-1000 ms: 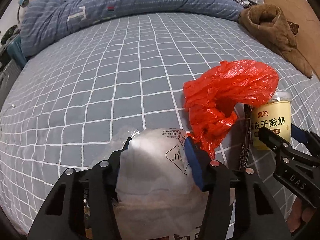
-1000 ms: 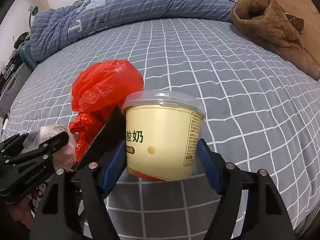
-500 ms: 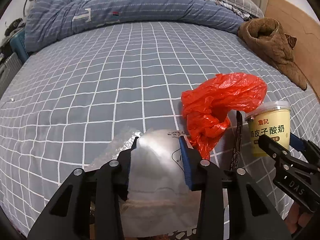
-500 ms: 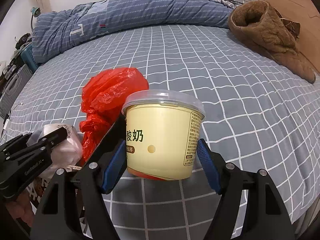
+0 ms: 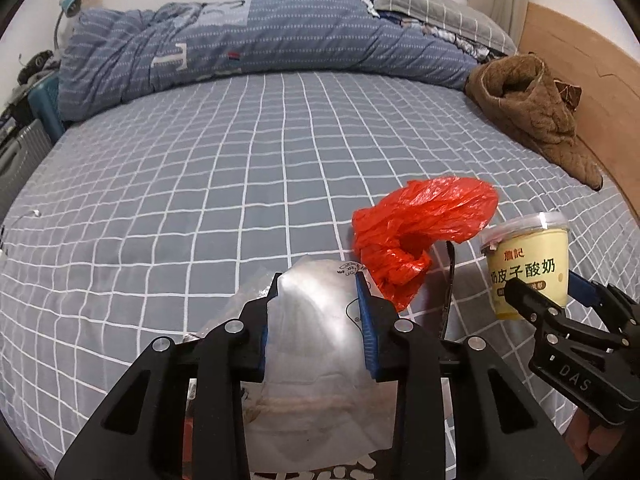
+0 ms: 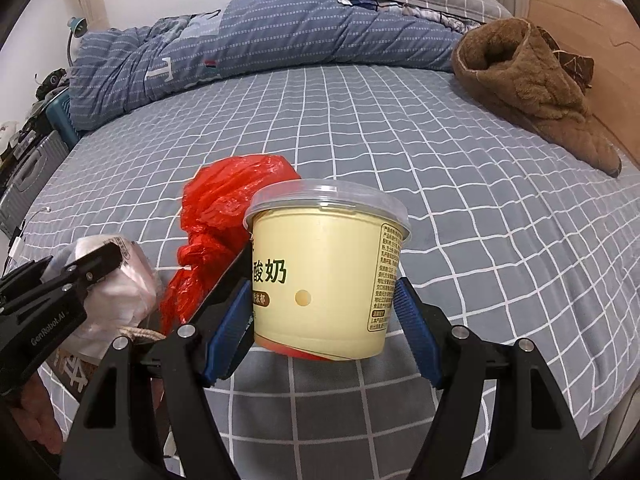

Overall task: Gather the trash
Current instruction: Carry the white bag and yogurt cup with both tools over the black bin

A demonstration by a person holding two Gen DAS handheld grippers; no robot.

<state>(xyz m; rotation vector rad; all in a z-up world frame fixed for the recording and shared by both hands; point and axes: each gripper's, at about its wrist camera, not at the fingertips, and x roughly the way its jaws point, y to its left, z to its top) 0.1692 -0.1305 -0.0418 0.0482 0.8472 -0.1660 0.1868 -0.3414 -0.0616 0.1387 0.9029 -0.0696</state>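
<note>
Grey checked bedsheet (image 5: 224,184) lies under both your tools. Your left tool (image 5: 318,312) has just been closing on the soft, light, crumpled clear plastic wrapper (image 5: 316,344), which gives, so grip its bulk. Your right tool (image 6: 324,316) clamps the stiff cream yoghurt tub (image 6: 324,276) low on its slick walls.

Left gripper (image 5: 318,312) jaws just closing, clamped on white plastic wrapper (image 5: 316,344); red bag (image 5: 420,232) beside.
</note>
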